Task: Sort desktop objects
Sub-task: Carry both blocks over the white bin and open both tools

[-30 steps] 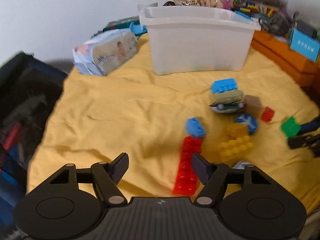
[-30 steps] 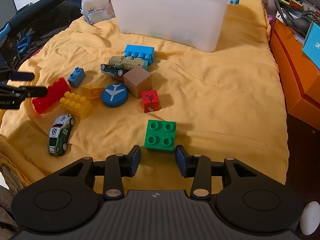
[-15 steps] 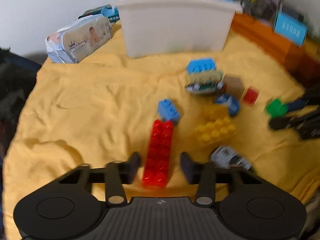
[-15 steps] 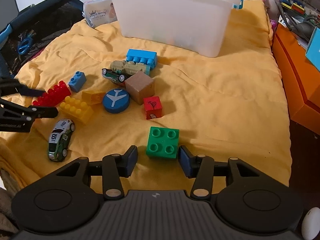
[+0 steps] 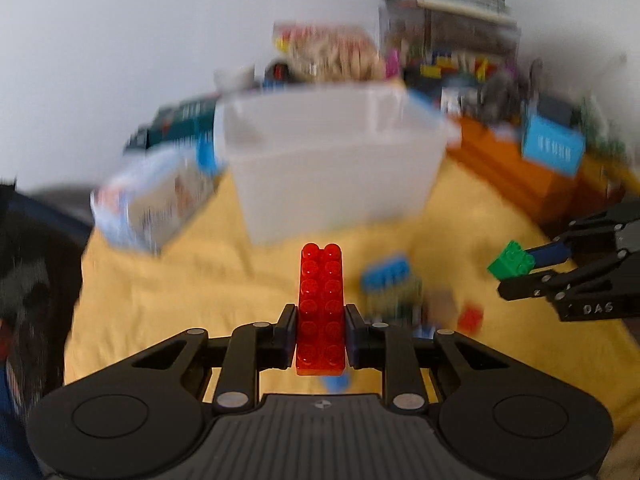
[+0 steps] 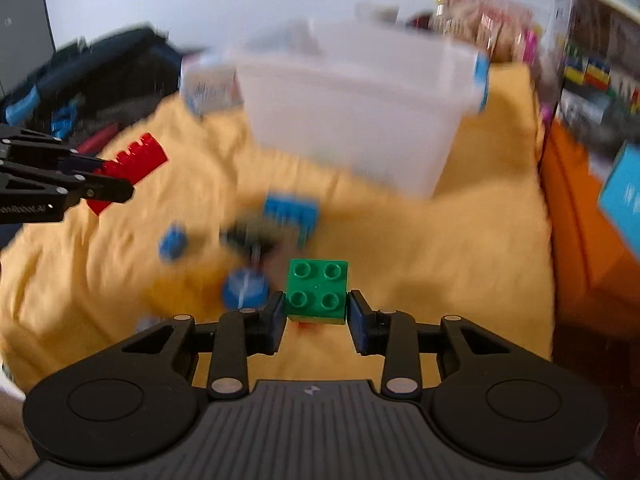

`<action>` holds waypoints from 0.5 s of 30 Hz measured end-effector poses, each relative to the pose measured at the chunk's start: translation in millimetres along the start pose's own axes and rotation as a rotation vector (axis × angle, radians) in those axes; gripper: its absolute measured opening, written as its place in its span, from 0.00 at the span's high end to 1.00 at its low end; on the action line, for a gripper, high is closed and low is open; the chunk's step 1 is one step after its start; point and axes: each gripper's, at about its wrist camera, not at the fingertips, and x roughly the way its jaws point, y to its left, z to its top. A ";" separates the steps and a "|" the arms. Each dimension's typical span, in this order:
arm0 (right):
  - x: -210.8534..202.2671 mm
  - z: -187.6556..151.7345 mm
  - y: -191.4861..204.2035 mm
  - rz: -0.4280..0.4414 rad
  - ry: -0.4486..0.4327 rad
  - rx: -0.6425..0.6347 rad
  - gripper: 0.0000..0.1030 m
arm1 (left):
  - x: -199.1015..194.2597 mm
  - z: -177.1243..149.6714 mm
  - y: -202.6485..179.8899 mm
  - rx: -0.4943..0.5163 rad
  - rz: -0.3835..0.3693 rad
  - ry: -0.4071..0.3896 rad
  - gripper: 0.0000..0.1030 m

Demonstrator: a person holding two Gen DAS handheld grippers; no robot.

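Note:
My left gripper is shut on a long red brick, held above the yellow cloth and pointing toward the white bin. The jaws of my right gripper are closing, with both pads against the sides of a green four-stud brick that is also off the cloth. In the left wrist view the right gripper shows at the right with the green brick. The right wrist view has the left gripper at the left edge with the red brick.
Blurred toys lie on the cloth before the bin: a blue brick, a small blue brick, a blue disc, a red cube. A wipes pack sits left of the bin, orange furniture right, a dark bag far left.
The left jaws came together on the red brick, the right jaws on the green brick. Both bricks have risen off the cloth, and both views have tilted up toward the bin.

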 end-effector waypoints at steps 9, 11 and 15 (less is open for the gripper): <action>4.6 114.5 -41.5 -0.097 -0.206 -0.011 0.64 | 29.2 115.1 18.7 0.089 0.063 -0.209 0.74; 21.6 131.9 -49.7 -0.111 -0.200 0.002 0.64 | 49.9 130.2 23.4 0.086 0.069 -0.209 0.74; 62.4 152.0 -65.1 -0.110 -0.138 0.046 0.64 | 94.6 147.1 24.4 0.064 0.049 -0.168 0.74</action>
